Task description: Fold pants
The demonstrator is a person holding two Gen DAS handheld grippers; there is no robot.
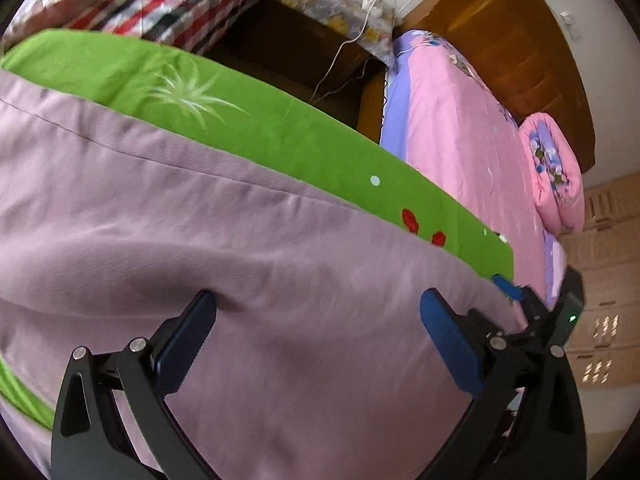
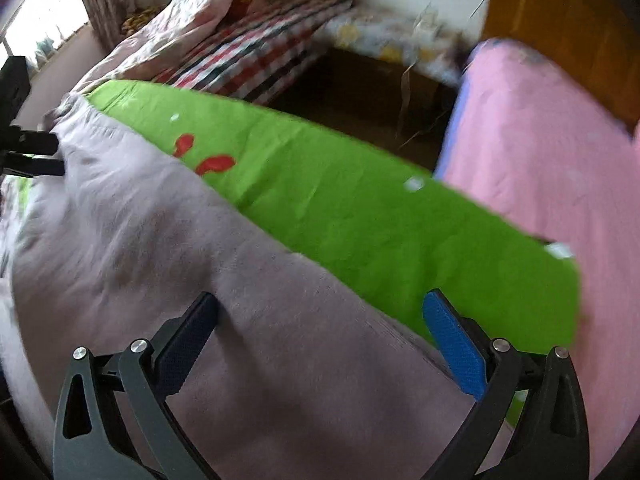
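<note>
Presently both the left gripper point(image 1: 318, 320) and right gripper point(image 2: 320, 320) hover with jaws wide apart over the mauve ribbed-cotton pants point(image 1: 200, 240), spread flat on the green printed sheet point(image 1: 280, 136) for folding

pants point(image 1: 240, 260) on sheet point(image 1: 280, 128) (bed point(image 1: 460, 140) beyond)

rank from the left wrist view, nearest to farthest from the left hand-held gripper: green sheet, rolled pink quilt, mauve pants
1. mauve pants, directly under the left hand-held gripper
2. green sheet, just beyond the pants
3. rolled pink quilt, far right on the pink bed
</note>
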